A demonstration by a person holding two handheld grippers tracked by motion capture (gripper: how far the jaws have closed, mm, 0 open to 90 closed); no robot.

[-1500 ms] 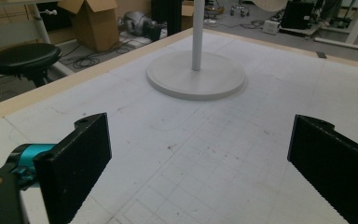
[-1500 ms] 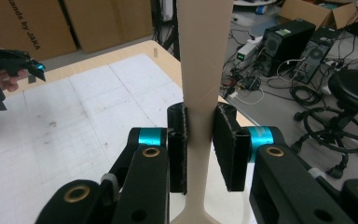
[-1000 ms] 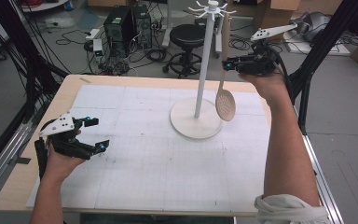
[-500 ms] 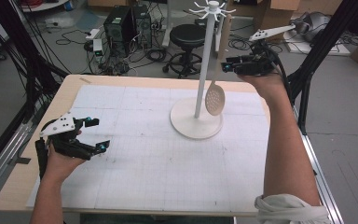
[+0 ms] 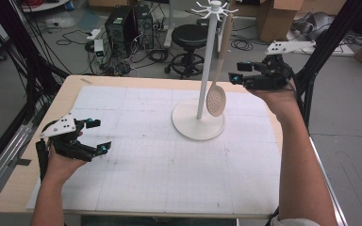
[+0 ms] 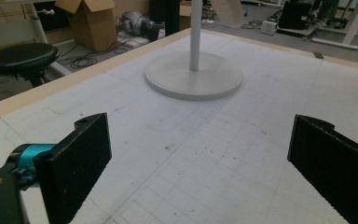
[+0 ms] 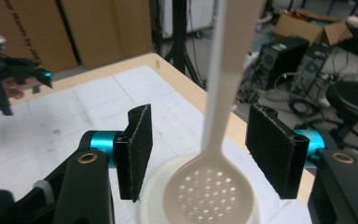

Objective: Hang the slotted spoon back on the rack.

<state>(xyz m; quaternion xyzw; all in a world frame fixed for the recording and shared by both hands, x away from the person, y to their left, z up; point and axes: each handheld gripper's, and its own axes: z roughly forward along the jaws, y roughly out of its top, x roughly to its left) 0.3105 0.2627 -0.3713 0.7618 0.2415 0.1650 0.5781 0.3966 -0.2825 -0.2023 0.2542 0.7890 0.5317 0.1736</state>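
At the left edge of the table (image 5: 23, 188), the left gripper (image 5: 96, 136) rests low over the white gridded mat (image 5: 146, 155), its jaws spread wide with nothing between them. The hand lies on the mat, the forearm coming straight in from the near edge. Toward the far side, the white rack (image 5: 202, 70) stands on its round base. A pale slotted spoon (image 5: 217, 96) hangs from one of its top hooks, bowl down just above the base. To its right, the right gripper (image 5: 238, 75) is held raised, level with the spoon's handle. Its jaws have just been opening and stand about half open. The spoon's handle hangs between them, untouched by either pad.
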